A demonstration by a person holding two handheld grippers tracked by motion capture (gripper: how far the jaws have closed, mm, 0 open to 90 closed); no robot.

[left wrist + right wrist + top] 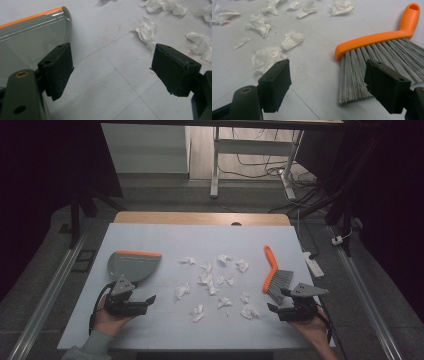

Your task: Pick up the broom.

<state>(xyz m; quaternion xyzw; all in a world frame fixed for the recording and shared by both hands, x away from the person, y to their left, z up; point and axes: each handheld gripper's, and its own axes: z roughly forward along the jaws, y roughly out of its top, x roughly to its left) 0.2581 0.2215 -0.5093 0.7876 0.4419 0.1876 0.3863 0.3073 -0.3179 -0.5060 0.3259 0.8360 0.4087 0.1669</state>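
- Left gripper [150,299]: held low over the near-left part of the table [150,235]. Jaws spread wide, nothing between them. In the left gripper view [112,72] only bare table surface lies between the jaws.
- Dustpan [131,265]: grey with an orange edge, lying flat on the table just beyond the left gripper. In the left gripper view the dustpan [30,42] sits beside the left jaw, apart from it.
- Paper scraps [212,282]: crumpled white pieces scattered across the table centre, between dustpan and brush.
- Brush [274,272]: orange handle, grey bristles, lying flat at centre-right, handle pointing away from the person.
- Right gripper [274,309]: near-right, just short of the bristles. Jaws released, wide apart, holding nothing. In the right gripper view [327,80] the brush [374,40] lies ahead, bristle tips near the right jaw.
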